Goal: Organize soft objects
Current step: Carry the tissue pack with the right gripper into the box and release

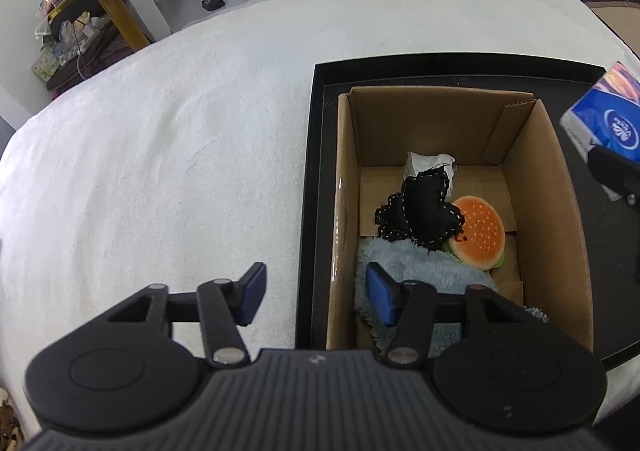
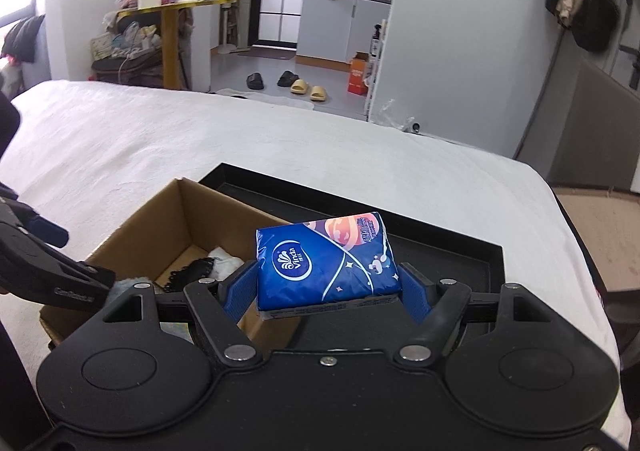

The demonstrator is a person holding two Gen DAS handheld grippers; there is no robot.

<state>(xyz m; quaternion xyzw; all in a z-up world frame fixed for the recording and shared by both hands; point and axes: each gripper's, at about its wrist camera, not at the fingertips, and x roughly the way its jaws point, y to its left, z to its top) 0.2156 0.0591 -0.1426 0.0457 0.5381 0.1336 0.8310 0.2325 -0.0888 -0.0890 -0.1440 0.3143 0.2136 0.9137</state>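
A cardboard box (image 1: pixel 344 211) stands in a black tray (image 1: pixel 316 139) on the white bed. In it lie a burger plush (image 1: pixel 478 235), a black stitched soft toy (image 1: pixel 420 211), a light blue fluffy cloth (image 1: pixel 416 263) and a white crumpled item (image 1: pixel 424 163). My left gripper (image 1: pixel 316 295) is open and empty, above the box's near left wall. My right gripper (image 2: pixel 328 287) is shut on a blue tissue pack (image 2: pixel 324 259) and holds it above the tray, right of the box (image 2: pixel 160 219). The pack also shows at the right edge of the left wrist view (image 1: pixel 604 119).
The white bed cover (image 1: pixel 160 151) spreads left of and beyond the tray. Past the bed are a yellow table (image 2: pixel 172 11) with clutter, slippers (image 2: pixel 308 89) on the floor and an orange box (image 2: pixel 358 75).
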